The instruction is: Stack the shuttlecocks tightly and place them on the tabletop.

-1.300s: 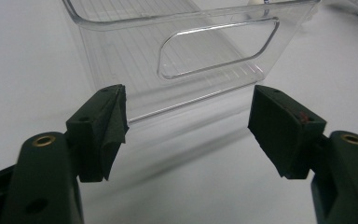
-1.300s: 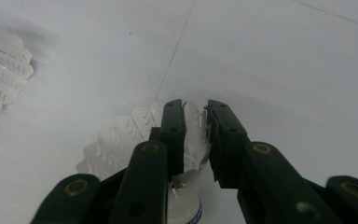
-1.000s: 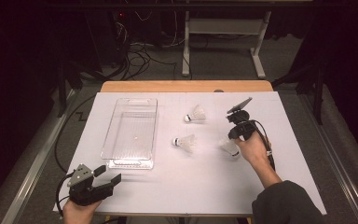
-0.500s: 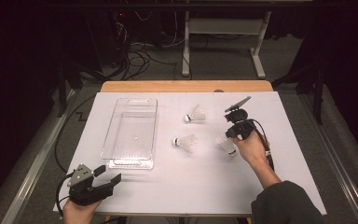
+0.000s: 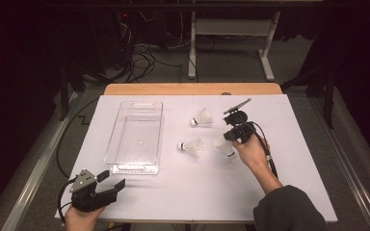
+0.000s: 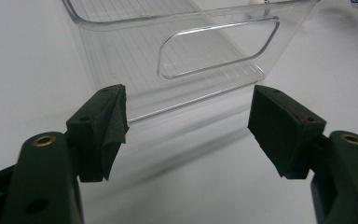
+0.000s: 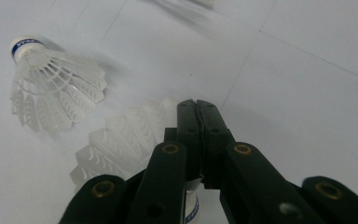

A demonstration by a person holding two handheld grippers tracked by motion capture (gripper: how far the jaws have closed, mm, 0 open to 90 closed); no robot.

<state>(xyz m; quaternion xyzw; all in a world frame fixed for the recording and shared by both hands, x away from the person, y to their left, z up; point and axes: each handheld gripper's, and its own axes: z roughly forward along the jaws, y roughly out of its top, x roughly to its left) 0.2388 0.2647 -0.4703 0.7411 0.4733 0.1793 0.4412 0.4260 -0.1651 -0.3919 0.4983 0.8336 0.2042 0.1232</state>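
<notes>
White counter [image 5: 183,197] in a dark room with cables on the floor. Left hand-held gripper [image 5: 112,180] rests at the near-left corner, jaws spread wide, facing the clear plastic bin [image 5: 136,137]. Two loose shuttlecocks [image 5: 191,146] lie mid-counter. Right hand-held gripper [image 5: 229,136], tilted down, is clamped on a third shuttlecock [image 5: 222,144]. Bare surface to the right.

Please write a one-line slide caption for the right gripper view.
Right gripper, jaws shut on a white shuttlecock, with a second shuttlecock lying beyond on the white table.
</notes>
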